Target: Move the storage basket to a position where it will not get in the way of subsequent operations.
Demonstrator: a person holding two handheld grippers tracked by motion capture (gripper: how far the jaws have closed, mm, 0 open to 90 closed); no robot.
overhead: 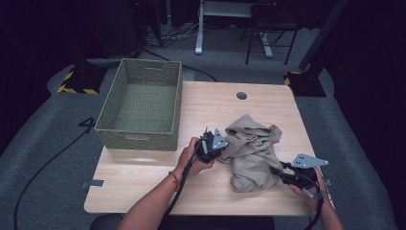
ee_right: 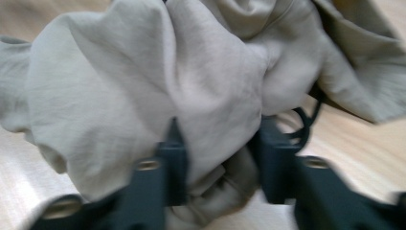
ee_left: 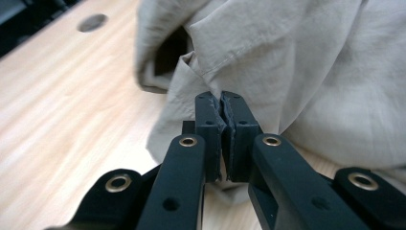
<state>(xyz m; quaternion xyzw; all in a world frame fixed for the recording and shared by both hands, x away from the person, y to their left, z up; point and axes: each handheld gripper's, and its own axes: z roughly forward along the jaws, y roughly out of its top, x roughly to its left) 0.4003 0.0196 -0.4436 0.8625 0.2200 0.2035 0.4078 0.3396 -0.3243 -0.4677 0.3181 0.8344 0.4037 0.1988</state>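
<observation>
A crumpled beige cloth (overhead: 251, 148) lies on the right half of the wooden table (overhead: 143, 172). My left gripper (overhead: 220, 152) is at the cloth's left edge. In the left gripper view its jaws (ee_left: 223, 103) stand pressed together with a thin hem of the cloth (ee_left: 311, 72) pinched at their tips. My right gripper (overhead: 277, 171) reaches into the cloth's near right corner. In the right gripper view a thick bunch of the cloth (ee_right: 143, 81) fills the gap between its jaws (ee_right: 218, 139), which press on it from both sides.
A woven green basket (overhead: 139, 136) stands on the table's left half, close to my left hand. A round cable hole (overhead: 242, 95) sits near the far edge. Bare wood lies in front of the basket. Chair and desk legs stand on the floor beyond.
</observation>
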